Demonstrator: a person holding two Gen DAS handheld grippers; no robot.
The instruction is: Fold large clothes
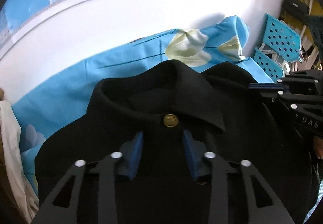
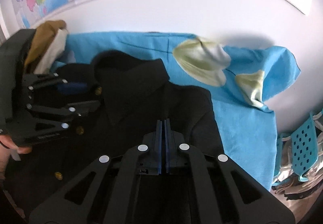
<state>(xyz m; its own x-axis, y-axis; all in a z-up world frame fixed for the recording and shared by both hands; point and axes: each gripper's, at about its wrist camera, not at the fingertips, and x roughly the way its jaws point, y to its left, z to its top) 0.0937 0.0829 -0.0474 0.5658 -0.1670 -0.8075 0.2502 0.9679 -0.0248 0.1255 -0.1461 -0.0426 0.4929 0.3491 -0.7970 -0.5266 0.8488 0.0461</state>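
A black coat (image 1: 153,107) with a wide collar and gold buttons (image 1: 170,120) lies on a blue floral sheet (image 1: 80,82). My left gripper (image 1: 163,135) is open, its blue pads either side of the coat's front just below the top button. It also shows in the right wrist view (image 2: 80,94) at the left, over the collar. My right gripper (image 2: 164,123) has its blue pads pressed together over the coat's (image 2: 141,103) right shoulder; no fabric shows between them. It also shows in the left wrist view (image 1: 262,85) at the right edge.
The blue sheet (image 2: 242,123) covers the surface against a white wall with maps and sockets. Blue perforated plastic baskets (image 1: 280,40) stand at the right, also in the right wrist view (image 2: 302,143). A white cloth (image 1: 12,143) lies at the left. Brown and white cloth (image 2: 48,46) lies behind the left gripper.
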